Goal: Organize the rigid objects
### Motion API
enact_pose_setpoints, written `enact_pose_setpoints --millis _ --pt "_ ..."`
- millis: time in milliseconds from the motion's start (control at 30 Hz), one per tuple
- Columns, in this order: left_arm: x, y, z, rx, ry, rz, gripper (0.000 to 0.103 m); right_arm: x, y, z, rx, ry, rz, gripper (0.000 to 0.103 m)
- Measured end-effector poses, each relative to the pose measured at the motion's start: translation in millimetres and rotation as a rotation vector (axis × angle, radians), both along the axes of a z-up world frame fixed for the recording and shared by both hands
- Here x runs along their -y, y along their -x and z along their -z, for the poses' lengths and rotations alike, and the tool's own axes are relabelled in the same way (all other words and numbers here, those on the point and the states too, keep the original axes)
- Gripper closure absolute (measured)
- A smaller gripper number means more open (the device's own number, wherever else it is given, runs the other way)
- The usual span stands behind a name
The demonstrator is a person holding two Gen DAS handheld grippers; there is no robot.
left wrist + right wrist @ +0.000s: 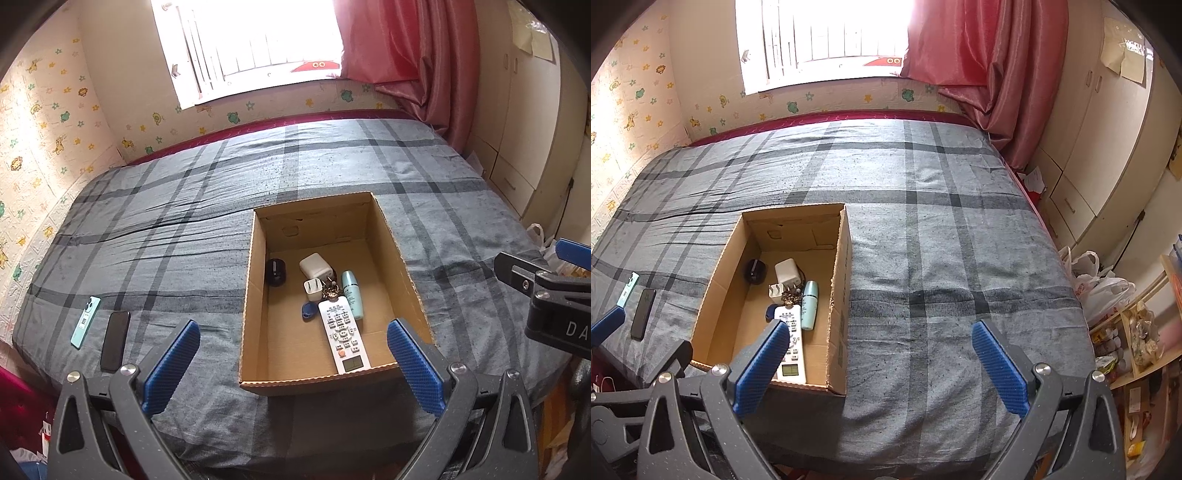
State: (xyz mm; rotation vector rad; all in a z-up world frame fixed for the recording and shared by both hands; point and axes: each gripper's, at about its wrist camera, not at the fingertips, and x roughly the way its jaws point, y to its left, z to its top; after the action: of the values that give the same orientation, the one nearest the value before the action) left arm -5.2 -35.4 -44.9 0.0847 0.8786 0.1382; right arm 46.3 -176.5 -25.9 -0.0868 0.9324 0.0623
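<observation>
Blue ribbed fingers [173,365] of the left gripper [293,360] nearest the lens, spread wide and gripping nothing, hovering above the near edge of the grey plaid bed [177,229]. Same for the right gripper [881,363]: released, nothing between its pads, hanging over bare cover at 6 o'clock of its view.

Open brown cardboard box [255,266] just beyond the left fingers, at 12 o'clock. Already inside: long white remote control [343,336] along the near side, slim pale-teal bottle [352,293] beside it, large white charger cube [316,266], smaller white plug [313,290], small black round object [275,271], blue key fob [307,310], and what looks like a brassy keyring cluster [330,290], too small to be sure.

Left outside, at 9 o'clock of the box: black smartphone [115,339] and mint-green cased phone [85,321], side by side near the bed's left edge, well apart from the box. Judged mostly done, with these two probably remaining.

Plenty of open cover around the box, far half of its floor unfilled. Left bed edge close to the phones, so little room for a slip there; patterned wall beyond.
</observation>
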Motion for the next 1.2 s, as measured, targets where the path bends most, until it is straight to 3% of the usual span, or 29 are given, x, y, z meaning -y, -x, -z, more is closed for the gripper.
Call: enact_pose_setpoints --millis 1200 --pt "-6 -8 10 -0.021 0.017 0.002 0.000 -10 -7 6 -0.018 0.005 -0.021 0.002"
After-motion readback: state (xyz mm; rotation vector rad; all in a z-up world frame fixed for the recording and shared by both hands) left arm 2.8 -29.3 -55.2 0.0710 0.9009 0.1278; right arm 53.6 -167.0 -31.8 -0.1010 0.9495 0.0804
